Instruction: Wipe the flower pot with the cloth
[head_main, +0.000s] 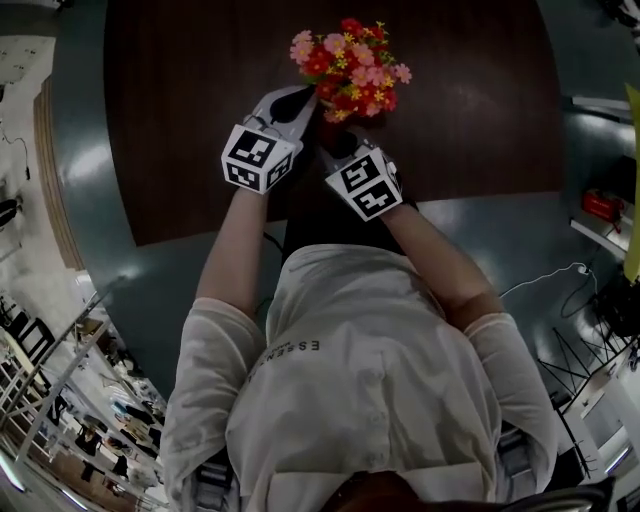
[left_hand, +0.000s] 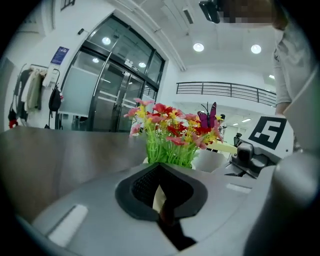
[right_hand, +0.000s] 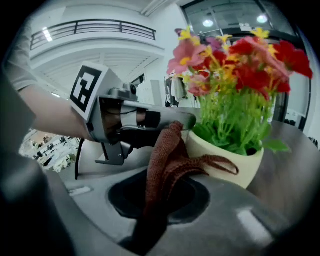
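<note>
Cloth (right_hand: 170, 150) is hanging from the right tool (right_hand: 157, 210), which is grasping it just beside the flower pot (right_hand: 235, 160); the left tool (left_hand: 162, 200) is clenched, empty.

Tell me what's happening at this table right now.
A person holds tongs in each hand at a dark table. The right tongs are shut on a brown cloth, which hangs just beside the cream flower pot of red, pink and yellow flowers. The left tongs are shut, with nothing visibly gripped, their tip near the pot's rim. Whether the cloth touches the pot yet cannot be told.
</note>
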